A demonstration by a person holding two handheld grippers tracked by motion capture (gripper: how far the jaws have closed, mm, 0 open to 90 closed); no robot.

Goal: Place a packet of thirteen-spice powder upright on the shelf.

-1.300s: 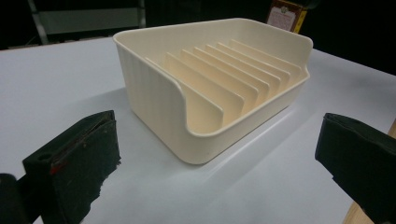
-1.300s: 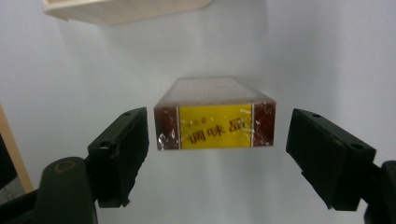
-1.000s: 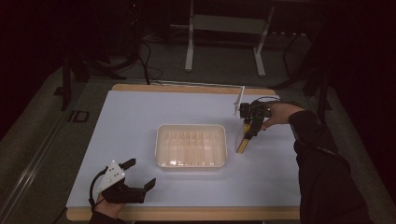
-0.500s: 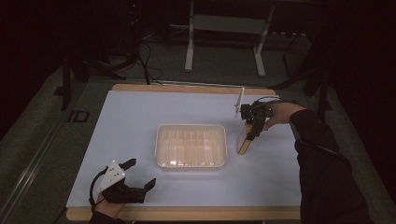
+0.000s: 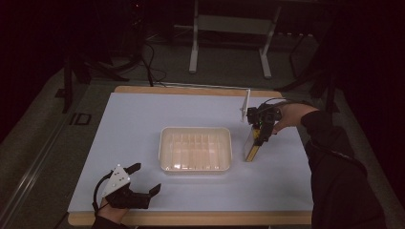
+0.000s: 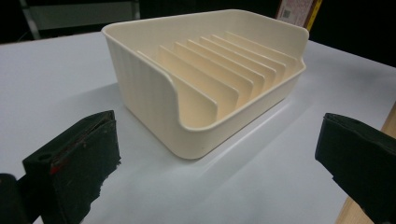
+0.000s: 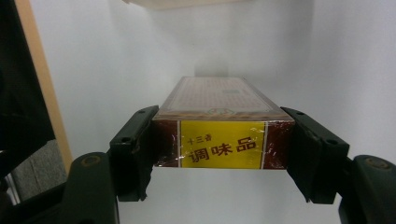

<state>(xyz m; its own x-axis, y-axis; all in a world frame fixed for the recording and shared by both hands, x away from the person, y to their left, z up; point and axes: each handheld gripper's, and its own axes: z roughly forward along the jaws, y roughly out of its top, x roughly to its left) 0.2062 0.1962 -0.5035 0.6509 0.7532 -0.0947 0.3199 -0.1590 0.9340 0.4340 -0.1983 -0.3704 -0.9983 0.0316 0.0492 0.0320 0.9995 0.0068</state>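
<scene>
A brown box with a yellow label [image 5: 250, 149] stands on end just right of the cream ribbed tray [image 5: 165, 157] on the white table. My right gripper [image 5: 261, 136] comes down on the box's top end and is shut on it. In the right gripper view both pads press the sides of the box [image 7: 219, 142], which hangs between the jaws of that gripper [image 7: 219, 156] over the white surface. My left gripper [image 5: 145, 177] rests open at the near left of the table. Its jaws stand wide apart and empty in the left gripper view, where it [image 6: 219, 158] faces the tray [image 6: 154, 88].
The white mat covers the table [image 5: 143, 114], with a wooden edge [image 5: 191, 218] along the near side. A person's dark sleeve [image 5: 334, 176] reaches in from the right. Dark stands and cables sit on the floor beyond the far edge.
The right hand has risen slightly with the box in its jaws. The left gripper has not moved.
</scene>
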